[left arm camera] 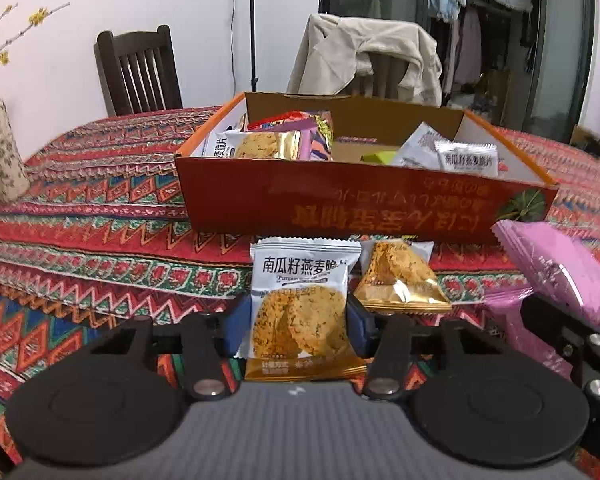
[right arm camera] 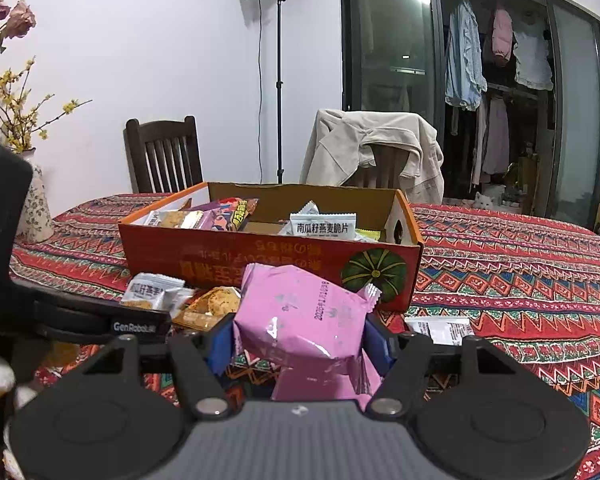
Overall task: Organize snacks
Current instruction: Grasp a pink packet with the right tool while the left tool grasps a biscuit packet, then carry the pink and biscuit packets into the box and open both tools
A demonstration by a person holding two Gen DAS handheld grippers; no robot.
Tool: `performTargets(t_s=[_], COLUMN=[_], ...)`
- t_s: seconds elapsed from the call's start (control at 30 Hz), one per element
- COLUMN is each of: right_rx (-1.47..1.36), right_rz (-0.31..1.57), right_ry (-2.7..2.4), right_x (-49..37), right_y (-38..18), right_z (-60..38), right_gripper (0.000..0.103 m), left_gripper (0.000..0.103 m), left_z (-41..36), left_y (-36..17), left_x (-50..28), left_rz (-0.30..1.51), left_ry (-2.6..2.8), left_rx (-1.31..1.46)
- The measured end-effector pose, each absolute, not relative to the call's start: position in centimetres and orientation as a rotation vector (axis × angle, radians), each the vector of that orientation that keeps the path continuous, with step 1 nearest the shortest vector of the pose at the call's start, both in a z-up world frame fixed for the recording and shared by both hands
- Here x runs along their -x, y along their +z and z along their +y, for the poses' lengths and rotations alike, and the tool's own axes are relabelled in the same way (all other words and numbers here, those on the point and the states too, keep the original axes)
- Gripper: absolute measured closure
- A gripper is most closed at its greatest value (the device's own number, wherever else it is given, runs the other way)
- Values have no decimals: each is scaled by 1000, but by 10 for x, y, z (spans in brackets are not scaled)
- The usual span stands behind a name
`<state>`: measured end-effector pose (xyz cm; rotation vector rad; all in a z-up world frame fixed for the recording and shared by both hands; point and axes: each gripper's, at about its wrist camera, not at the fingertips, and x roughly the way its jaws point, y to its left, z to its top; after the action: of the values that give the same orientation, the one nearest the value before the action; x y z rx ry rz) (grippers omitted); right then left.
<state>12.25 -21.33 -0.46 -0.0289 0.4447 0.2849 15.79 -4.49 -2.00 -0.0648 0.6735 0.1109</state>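
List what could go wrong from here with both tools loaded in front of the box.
1. The left tool and right tool are close together; heading for the orange box together, they may collide.
2. The pink packet looks puffy and slick, so it might slip out.
3. Carried low, the oat crisp packet could catch the box's front wall or drag the gold packet lying beside it.

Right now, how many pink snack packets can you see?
2. One pink packet is squeezed in the right tool. Another pink packet lies on the tablecloth under it. More could be hidden in the box.
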Motion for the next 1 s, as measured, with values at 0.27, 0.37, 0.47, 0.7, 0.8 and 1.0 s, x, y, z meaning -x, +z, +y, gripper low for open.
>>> performTargets(t_s=[0.27, 0.37, 0.47, 0.7, 0.8, 1.0], right_rx=[29, 28, 24, 42, 43, 46], right_rz=[435, 426, 423, 438, 436, 404], right_ry=[282, 283, 284, 290, 286, 272], right_x=[-121, -120, -120, -124, -125, -129], right_y=[-6, -6, -5, 0, 7, 34], right_z=[-214, -214, -215, -207, -205, -200], right_gripper=[38, 38, 38, 38, 38, 38], left_gripper=[57, 57, 57, 57, 57, 57], left_z=[-41, -40, -42, -38, -33, -30], left_y=[-18, -12, -4, 26, 44, 72], left_x=[-151, -146, -140, -131, -131, -141], left_rz=[635, 602, 569, 539, 513, 475], left_ry=[84, 82, 77, 36, 21, 5], left_rx=[93, 99, 96, 102, 101, 93])
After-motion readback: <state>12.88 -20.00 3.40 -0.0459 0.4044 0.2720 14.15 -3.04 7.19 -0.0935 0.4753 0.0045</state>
